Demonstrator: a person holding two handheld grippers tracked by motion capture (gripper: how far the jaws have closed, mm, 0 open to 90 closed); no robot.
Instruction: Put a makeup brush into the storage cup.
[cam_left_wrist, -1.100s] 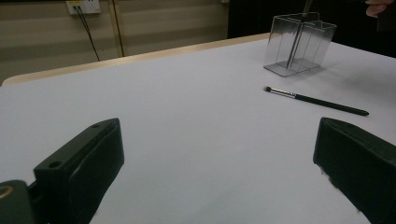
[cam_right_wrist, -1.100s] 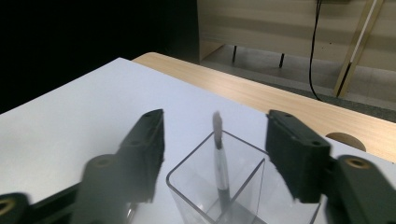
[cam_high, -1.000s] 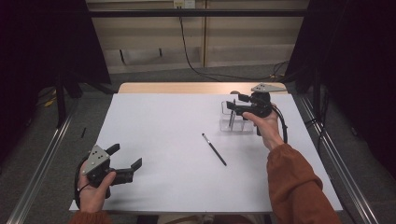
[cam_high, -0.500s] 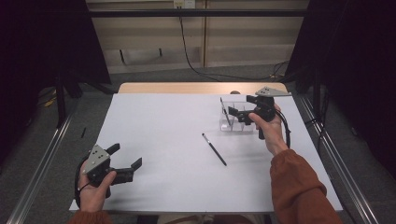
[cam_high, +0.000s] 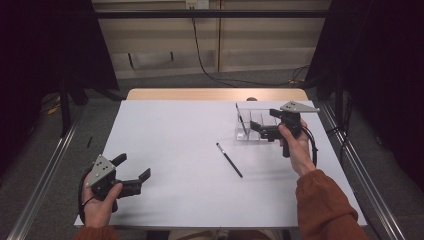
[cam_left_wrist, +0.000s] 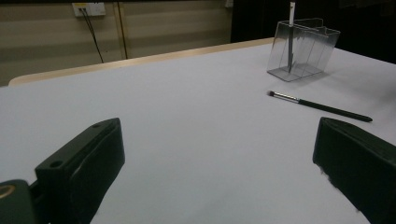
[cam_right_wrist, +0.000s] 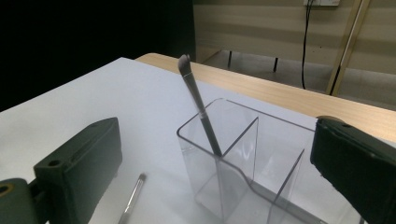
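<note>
Two claws are in my hands over the white tabletop (cam_high: 180, 150). From the high view, my left claw (cam_high: 134, 171) sits near the front left corner, jaws spread wide with nothing between them. My right claw (cam_high: 265, 126) is by the right edge toward the far side, just beside the clear organizer (cam_high: 248, 131), and its jaws have just been opening; they stand wide and hold nothing. One brush (cam_high: 240, 116) stands in the organizer's leftmost compartment. A second, black-handled brush (cam_high: 229, 160) lies flat on the tabletop, between the organizer and the front edge, apart from both claws.

Looking along my left claw (cam_left_wrist: 219, 154), both jaws are far apart over bare tabletop; the lying brush (cam_left_wrist: 322, 106) and the organizer (cam_left_wrist: 308, 51) lie beyond them.

Looking along my right claw (cam_right_wrist: 215, 163), the wide-open jaws flank the organizer (cam_right_wrist: 243, 163) without touching it. The standing brush (cam_right_wrist: 201, 109) leans in its compartment, bristles up, and the other brush's (cam_right_wrist: 132, 198) tip lies on the tabletop below.
</note>
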